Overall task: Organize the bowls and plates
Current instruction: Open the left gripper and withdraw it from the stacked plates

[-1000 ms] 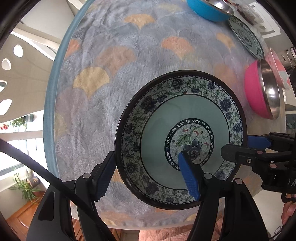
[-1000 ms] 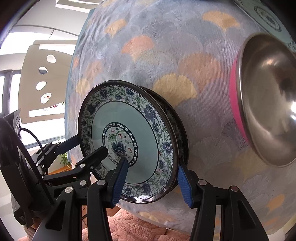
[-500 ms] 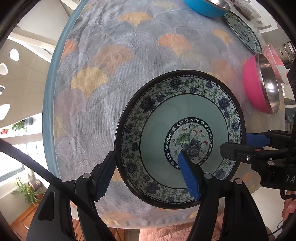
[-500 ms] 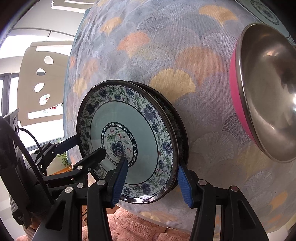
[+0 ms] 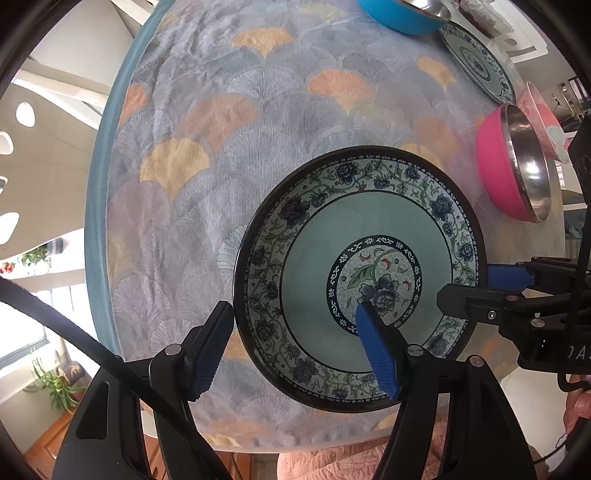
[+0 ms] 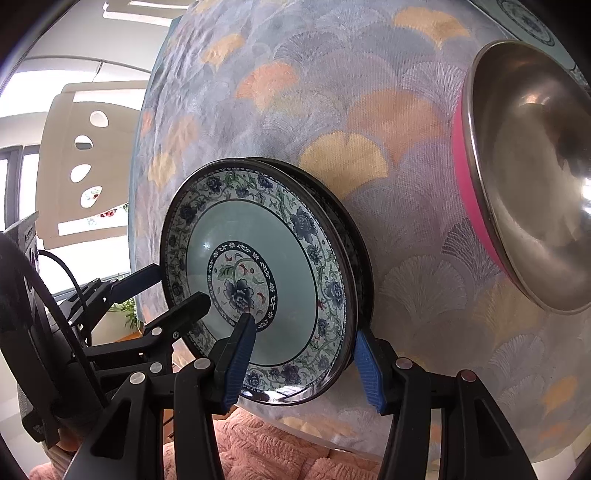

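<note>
together both tongs (image 5: pixel 295 347) (image 6: pixel 301 360) straddle the stacked plates' (image 6: pixel 258 295) rim (pads apart).

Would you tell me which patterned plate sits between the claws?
The near plate, on top of a stack by the table edge; the other plate lies far off beside the blue bowl.

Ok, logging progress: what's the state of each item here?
Top floral plate: stacked on a second plate.
Pink bowl: upright, empty.
Blue bowl: upright.
Far plate: flat, alone.
Left gripper: straddles top plate's rim, grip unclear.
Right gripper: same.
</note>
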The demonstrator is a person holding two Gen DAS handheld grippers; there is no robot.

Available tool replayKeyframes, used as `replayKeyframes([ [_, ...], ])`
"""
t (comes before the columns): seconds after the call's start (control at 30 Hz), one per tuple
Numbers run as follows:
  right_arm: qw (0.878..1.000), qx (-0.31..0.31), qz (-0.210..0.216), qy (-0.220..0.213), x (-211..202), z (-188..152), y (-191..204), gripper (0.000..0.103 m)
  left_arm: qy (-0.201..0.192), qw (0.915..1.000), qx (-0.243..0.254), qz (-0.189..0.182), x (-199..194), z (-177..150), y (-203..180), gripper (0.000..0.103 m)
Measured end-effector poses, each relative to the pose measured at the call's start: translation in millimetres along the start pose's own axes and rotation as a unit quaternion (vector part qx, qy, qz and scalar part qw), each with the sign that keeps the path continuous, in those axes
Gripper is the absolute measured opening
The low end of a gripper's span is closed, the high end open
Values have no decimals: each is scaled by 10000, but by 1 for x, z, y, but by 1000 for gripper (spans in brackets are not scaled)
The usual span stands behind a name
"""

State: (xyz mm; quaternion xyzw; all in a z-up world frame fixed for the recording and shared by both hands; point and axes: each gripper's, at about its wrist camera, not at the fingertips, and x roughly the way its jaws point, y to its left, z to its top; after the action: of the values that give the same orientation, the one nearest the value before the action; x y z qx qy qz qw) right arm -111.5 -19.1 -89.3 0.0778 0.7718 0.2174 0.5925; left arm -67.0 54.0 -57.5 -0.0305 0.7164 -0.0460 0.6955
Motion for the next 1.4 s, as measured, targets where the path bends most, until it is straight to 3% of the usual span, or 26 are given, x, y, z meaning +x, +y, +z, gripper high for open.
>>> replayKeyframes([
  [0.77, 9998, -138, 145, -63, -22, 0, -5, 52, -143, 9993, -280, 206, -28, 15, 19, 67],
  [1.07, 9989, -391, 206, -127, -41, 6, -6, 52, -302, 9981, -329, 414, -54, 43, 10, 67],
  [1.4, 9979, -526, 367, -108, -53, 10, -16, 52, -343, 9947, -847, 478, -68, 53, 26, 67],
])
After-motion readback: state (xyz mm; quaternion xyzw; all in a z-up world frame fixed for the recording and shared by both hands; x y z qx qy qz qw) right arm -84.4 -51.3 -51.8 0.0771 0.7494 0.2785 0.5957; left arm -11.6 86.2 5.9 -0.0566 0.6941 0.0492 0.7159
